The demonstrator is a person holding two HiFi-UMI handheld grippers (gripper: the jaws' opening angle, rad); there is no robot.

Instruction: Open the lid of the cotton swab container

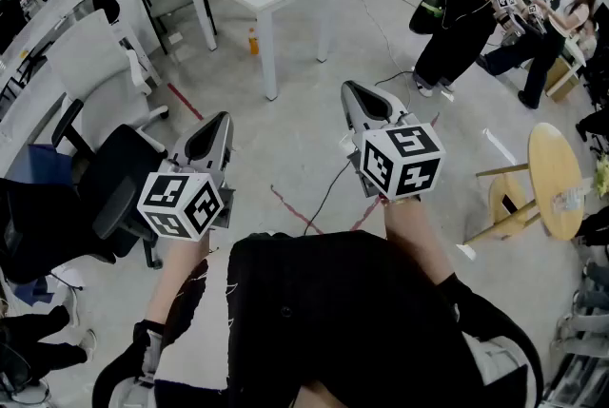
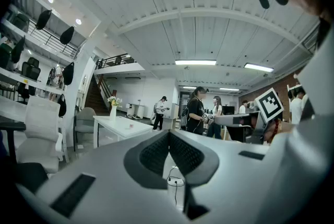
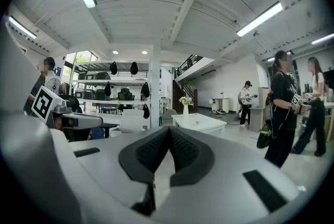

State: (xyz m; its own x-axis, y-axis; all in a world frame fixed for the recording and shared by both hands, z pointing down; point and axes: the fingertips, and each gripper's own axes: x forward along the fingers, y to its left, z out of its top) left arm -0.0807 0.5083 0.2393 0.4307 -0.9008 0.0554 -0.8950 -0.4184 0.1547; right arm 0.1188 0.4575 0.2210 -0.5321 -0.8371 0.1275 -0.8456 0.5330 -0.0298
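- Head view: left gripper (image 1: 219, 123) and right gripper (image 1: 354, 92) are held level over the floor (image 1: 304, 140).
- Both pairs of jaws are seen pressed together, nothing gripped.

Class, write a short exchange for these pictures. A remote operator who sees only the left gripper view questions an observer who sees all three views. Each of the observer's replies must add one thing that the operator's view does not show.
Operator: My left gripper is shut with nothing in it. I see only the marker cube of the other one. How do its jaws stand?
Observer: The right gripper is shut too, with nothing between its jaws.
Operator: I can see the white table ahead. Is anything on the floor next to it?
Observer: Yes. In the head view an orange bottle stands on the floor beside the table's near leg.
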